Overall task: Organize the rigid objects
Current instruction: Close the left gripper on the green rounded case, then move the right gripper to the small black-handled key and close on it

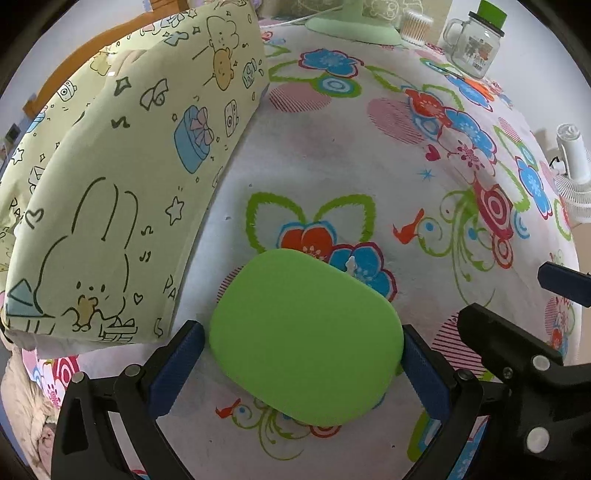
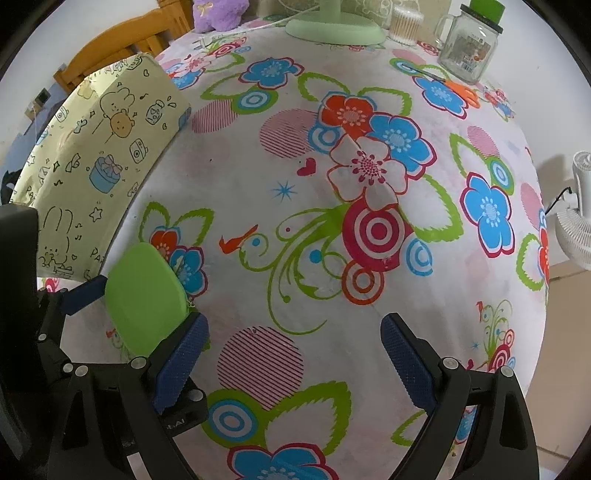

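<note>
A flat, rounded green case (image 1: 306, 336) sits between the blue pads of my left gripper (image 1: 302, 334), which is shut on its two sides. It is low over the flowered tablecloth (image 1: 332, 155); contact with the cloth cannot be told. A pale yellow box with cartoon prints (image 1: 122, 184) stands just to the left of it. The right wrist view shows the same green case (image 2: 144, 295) at lower left, beside the printed box (image 2: 99, 158). My right gripper (image 2: 295, 325) is open over bare cloth, nothing between its fingers (image 2: 402, 354).
At the far edge stand a glass mug jar with a green lid (image 2: 469, 44), a green fan base (image 2: 332, 26) and a tub of cotton swabs (image 2: 404, 22). Orange scissors (image 2: 461, 88) lie near the jar. A white fan (image 2: 580, 221) stands off the table's right side.
</note>
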